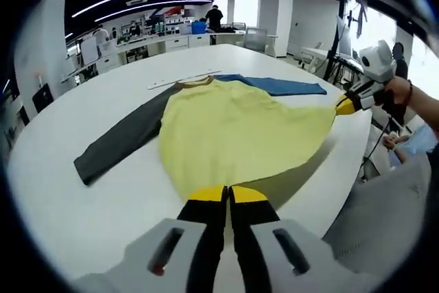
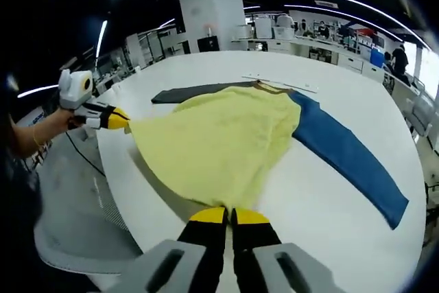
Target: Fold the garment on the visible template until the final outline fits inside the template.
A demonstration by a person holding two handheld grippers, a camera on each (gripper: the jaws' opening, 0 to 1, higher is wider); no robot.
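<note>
So far the fold has barely begun — the yellow-bodied shirt (image 1: pixel 233 128) lies flat on the white desk (image 1: pixel 82 197), grey sleeve (image 1: pixel 123 138) and blue sleeve (image 2: pixel 350 152) spread wide. Both the left gripper (image 1: pixel 228 193) and right gripper (image 2: pixel 230 216) have their jaws closed on the hem corners just ahead of them, lifting it. Sleeves and body remain unfolded — no template outline I can make out.
</note>
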